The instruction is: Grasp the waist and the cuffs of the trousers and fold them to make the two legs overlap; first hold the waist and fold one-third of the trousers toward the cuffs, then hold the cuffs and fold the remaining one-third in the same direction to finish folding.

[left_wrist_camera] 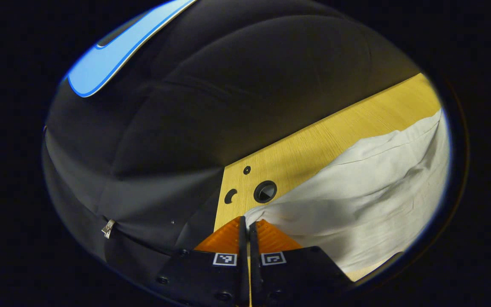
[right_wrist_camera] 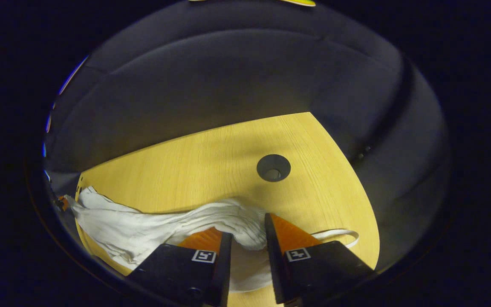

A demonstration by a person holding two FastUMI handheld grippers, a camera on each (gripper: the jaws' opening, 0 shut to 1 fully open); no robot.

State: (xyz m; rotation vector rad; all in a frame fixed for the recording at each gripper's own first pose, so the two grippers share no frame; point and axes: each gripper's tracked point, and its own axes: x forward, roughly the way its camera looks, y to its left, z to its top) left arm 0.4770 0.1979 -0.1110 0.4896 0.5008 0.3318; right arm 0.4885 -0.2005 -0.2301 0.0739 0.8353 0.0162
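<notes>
White trousers (right_wrist_camera: pixel 143 230) lie bunched across the lower half of the right gripper view on the wooden table (right_wrist_camera: pixel 211 162). Right gripper (right_wrist_camera: pixel 245 236) jaws are clamped on a gathered fabric bundle w/ a drawstring (right_wrist_camera: pixel 339 232) nearby, so prob. the waist. Left gripper (left_wrist_camera: pixel 247 226) jaws are nearly closed, pinching a cloth corner at bottom centre, prob. the cuff end, to lift both ends together.

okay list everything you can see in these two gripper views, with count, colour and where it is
trousers: one, white, bunched on the table, stretched between both grippers
drawstring: one, white, loop on the table right of the right gripper
table: one, yellow wood, under the trousers
table holes: several, dark, round, near the table's edges
clip: one, silver, on the black wall cloth
left gripper: one, fingers pinched on a trouser corner
right gripper: one, fingers around bunched fabric
</notes>
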